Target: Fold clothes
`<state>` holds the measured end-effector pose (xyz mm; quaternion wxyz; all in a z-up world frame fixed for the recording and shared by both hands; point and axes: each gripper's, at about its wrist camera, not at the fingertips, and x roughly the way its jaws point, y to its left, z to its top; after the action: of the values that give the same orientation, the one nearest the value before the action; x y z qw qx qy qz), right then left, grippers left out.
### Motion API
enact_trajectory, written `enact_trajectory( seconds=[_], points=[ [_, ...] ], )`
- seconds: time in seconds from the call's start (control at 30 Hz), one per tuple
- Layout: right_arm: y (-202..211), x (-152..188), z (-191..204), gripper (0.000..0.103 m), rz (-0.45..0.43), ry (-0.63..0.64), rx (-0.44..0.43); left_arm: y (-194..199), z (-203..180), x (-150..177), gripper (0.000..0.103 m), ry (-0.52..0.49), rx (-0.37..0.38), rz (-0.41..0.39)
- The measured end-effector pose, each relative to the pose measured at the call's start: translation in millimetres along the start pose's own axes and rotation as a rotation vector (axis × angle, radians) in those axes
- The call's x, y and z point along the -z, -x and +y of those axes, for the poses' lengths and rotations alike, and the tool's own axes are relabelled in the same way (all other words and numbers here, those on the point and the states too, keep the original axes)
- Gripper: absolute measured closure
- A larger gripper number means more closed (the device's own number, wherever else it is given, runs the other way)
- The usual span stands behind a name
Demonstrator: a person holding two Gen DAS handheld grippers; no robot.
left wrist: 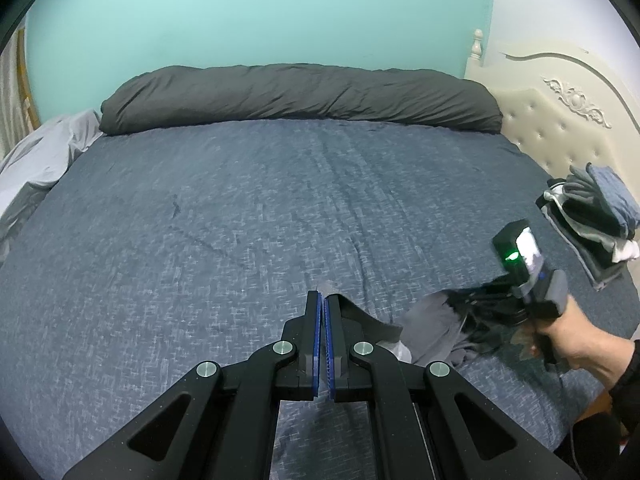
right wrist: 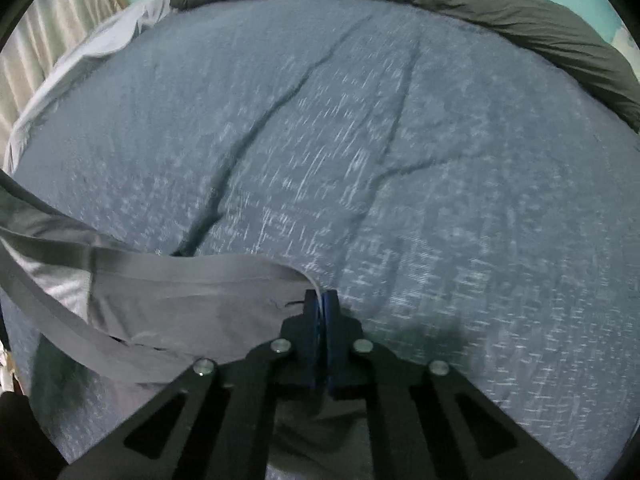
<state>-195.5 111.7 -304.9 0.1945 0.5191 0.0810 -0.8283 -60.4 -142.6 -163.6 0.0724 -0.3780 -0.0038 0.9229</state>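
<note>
Left gripper (left wrist: 323, 300) pinches the grey garment's (left wrist: 430, 332) waistband, jaws closed on it. Right gripper (right wrist: 320, 300) clamps the other end, and the cloth sags between them above the bed (left wrist: 240, 208). Judged step: spreading; next, lay it flat. Stack (left wrist: 592, 216) sits right.

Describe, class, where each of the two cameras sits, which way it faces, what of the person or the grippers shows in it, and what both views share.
Left wrist: on the left gripper, looking across the bed to the dark duvet roll and teal wall; shows its shut fingers on the grey garment and the person's right hand holding the other gripper.
Right wrist: on the right gripper, tilted down over the bed; shows only its shut fingers on the garment's waistband.
Shared: bed, duvet roll, grey garment.
</note>
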Motion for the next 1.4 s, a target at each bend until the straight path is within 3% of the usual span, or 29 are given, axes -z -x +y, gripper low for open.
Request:
enact_trajectory(
  seconds=[0.4, 0.9, 1.2, 1.4],
  points=[
    [128.3, 3.7, -36.9, 0.102, -0.218, -0.069, -0.013, 18.8, 5.1, -12.5, 0.101, 0.017, -0.024, -0.009],
    [267.6, 16.5, -54.9, 0.102, -0.423, -0.105, -0.049, 82.4, -21.4, -66.4, 0.101, -0.023, -0.016, -0.101],
    [270.7, 30.2, -57.9, 0.102, -0.405, -0.123, -0.072, 92.9, -22.6, -71.9, 0.101, -0.044, -0.001, -0.099],
    [228.8, 36.4, -65.9, 0.102, -0.340, -0.185, -0.103, 48.7, -19.4, -52.9, 0.101, -0.035, 0.011, 0.004]
  ],
)
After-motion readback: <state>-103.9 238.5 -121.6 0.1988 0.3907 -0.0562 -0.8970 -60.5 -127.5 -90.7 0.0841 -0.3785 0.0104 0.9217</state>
